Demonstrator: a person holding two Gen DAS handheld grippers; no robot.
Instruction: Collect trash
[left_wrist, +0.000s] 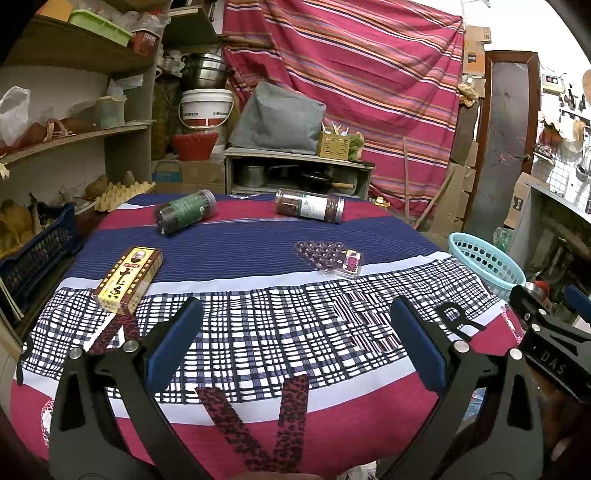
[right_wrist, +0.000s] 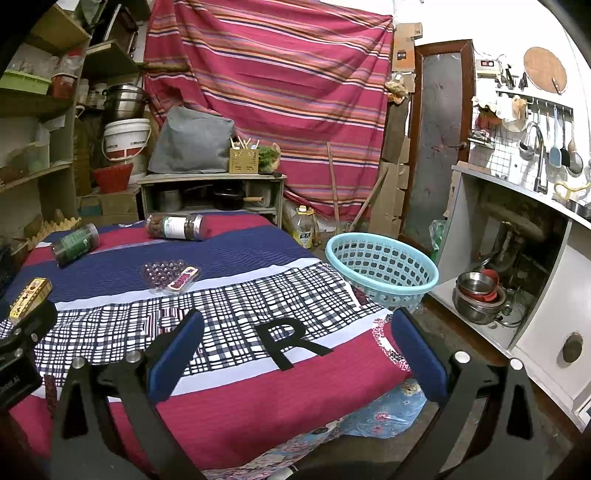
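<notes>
nothing looks collected yet. both the left gripper (left_wrist: 295, 343) and right gripper (right_wrist: 297, 345) gape wide and empty at the bottom of frame. on the table lie a box (left_wrist: 127, 281) at left, a blister tray (left_wrist: 327, 256) mid-frame, two jars (left_wrist: 184, 216) (left_wrist: 309, 205) farther back. the basket (right_wrist: 382, 271), centre right, appears empty.

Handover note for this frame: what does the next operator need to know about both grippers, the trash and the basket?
Left gripper: open, empty, above the near table edge.
Right gripper: open, empty, near the table's right corner.
On the table: green-label jar and white-label jar lying on their sides at the far end, yellow box on the left, clear blister tray mid-table.
Teal basket sits off the right edge; no trash visible inside.
Done: nothing collected. Left: all four items.
</notes>
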